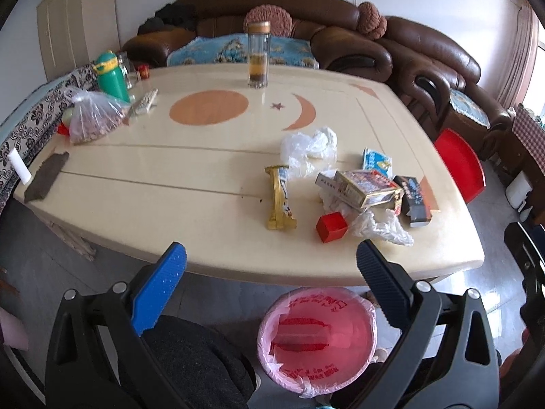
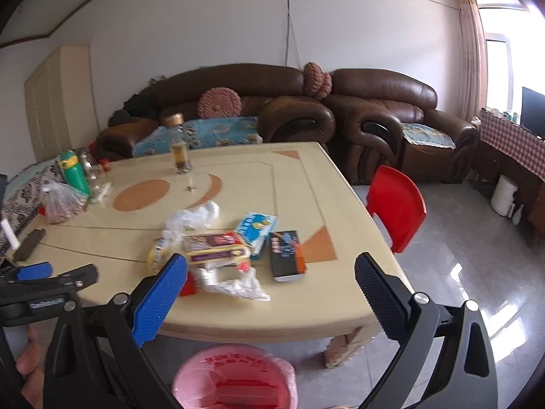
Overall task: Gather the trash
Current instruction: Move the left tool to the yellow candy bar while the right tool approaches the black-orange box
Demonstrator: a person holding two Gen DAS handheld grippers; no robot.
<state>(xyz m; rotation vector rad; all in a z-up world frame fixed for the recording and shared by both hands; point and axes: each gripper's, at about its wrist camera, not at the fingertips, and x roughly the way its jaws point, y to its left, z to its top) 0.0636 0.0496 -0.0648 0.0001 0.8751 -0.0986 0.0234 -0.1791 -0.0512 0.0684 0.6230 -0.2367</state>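
Note:
Trash lies on the near right part of the cream table (image 1: 136, 184): a gold wrapper (image 1: 280, 197), a small red box (image 1: 331, 226), crumpled clear plastic (image 1: 308, 148), a printed carton (image 1: 366, 187), a blue-white packet (image 1: 376, 160) and a dark box (image 1: 414, 197). A bin with a pink liner (image 1: 318, 337) stands on the floor below the table's front edge. My left gripper (image 1: 270, 266) is open and empty above the bin, short of the table. My right gripper (image 2: 270, 279) is open and empty above the trash pile (image 2: 224, 252). The bin also shows in the right wrist view (image 2: 235, 378).
A glass tea bottle (image 1: 259, 54), a green bottle (image 1: 112, 75), a bag of food (image 1: 92, 117), a remote (image 1: 144, 102) and a dark cloth (image 1: 46, 177) sit on the table's far and left parts. A red chair (image 2: 396, 206) stands right. Brown sofas (image 2: 374, 119) stand behind.

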